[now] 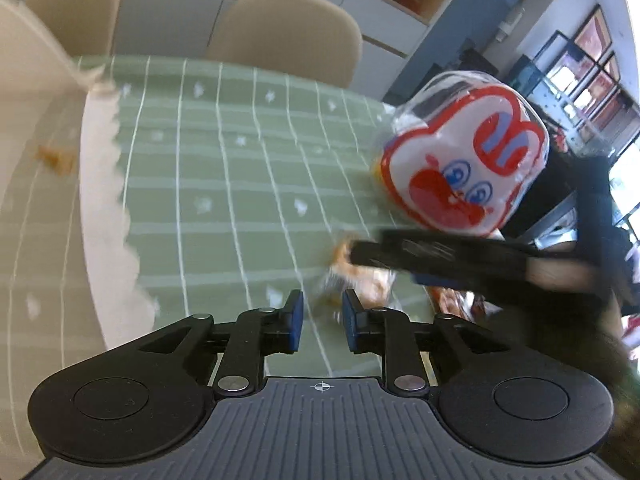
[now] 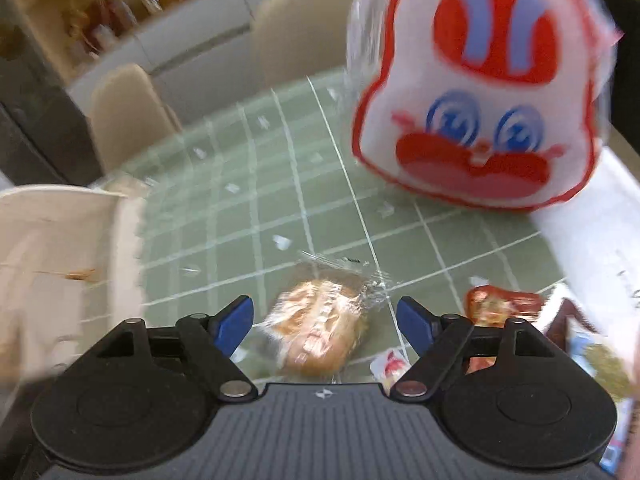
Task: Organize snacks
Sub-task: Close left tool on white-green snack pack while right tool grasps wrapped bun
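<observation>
Snacks are spread over a green checked tablecloth (image 2: 280, 184), and the nearest one, a bun in clear wrap (image 2: 320, 328), lies flat on the cloth right between and just beyond the fingertips of the right gripper (image 2: 325, 322). Its long axis runs from near the gripper's body away and a little to the right, with the crimped end of the wrapper pointing away. The right tongs stand spread wide on either side of the bun, their blue pads clear of it, so nothing is grasped. Up and to the right of these tongs stands a white bag with a red rabbit face (image 2: 480, 100), upright, ears up and face turned toward the gripper. Low on the right lie a red-wrapped snack (image 2: 500, 304) and other packets too blurred to name. To the left sits a cream bin (image 2: 60, 240). From the left gripper (image 1: 322, 322), the jaws are drawn close together with only a narrow slit of cloth between the pads, empty. Just ahead of them and slightly right is the same bun (image 1: 360, 276), partly hidden under the dark blurred right tool, which reaches in from the right. The rabbit bag (image 1: 460, 160) is beyond that, and two beige chairs (image 1: 288, 28) stand past the table's far edge.
</observation>
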The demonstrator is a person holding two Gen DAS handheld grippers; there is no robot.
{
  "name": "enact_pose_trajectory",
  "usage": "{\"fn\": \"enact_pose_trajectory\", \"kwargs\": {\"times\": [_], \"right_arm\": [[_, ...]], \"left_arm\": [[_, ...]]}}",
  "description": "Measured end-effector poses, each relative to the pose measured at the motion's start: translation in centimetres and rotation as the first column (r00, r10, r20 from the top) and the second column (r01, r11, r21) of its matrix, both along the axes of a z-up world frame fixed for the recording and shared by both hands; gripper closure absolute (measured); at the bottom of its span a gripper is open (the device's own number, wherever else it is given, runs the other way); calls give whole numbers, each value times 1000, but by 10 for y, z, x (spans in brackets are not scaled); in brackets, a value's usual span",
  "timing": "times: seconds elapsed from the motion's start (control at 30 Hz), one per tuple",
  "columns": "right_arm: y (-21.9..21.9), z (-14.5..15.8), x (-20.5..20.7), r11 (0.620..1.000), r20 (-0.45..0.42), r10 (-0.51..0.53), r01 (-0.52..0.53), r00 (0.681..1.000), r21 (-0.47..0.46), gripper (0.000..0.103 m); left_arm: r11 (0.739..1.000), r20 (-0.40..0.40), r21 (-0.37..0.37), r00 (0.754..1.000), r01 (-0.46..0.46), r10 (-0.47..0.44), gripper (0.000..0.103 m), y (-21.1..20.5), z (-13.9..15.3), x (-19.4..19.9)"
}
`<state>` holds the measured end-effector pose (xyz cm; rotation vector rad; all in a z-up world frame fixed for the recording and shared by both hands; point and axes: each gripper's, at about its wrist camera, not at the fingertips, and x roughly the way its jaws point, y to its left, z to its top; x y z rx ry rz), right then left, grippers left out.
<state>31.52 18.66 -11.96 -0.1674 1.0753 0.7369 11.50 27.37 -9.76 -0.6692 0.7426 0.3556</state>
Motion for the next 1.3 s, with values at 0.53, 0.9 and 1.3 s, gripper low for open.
{"fn": "enact_pose_trajectory", "kwargs": {"times": [0.53, 0.9, 1.3], "right_arm": [[-158, 59, -85, 991, 81, 114, -119, 990, 54, 60], [-292, 0, -149, 997, -3, -61, 61, 998, -39, 60], [-322, -8, -169, 989, 59, -146, 146, 988, 5, 52]], "left_arm": [[962, -71, 22, 960, 272, -270, 75, -85, -48, 14], [708, -258, 318, 776, 630, -575, 73, -175, -43, -12], [619, -385, 363, 717, 697, -582, 73, -189, -32, -63]]}}
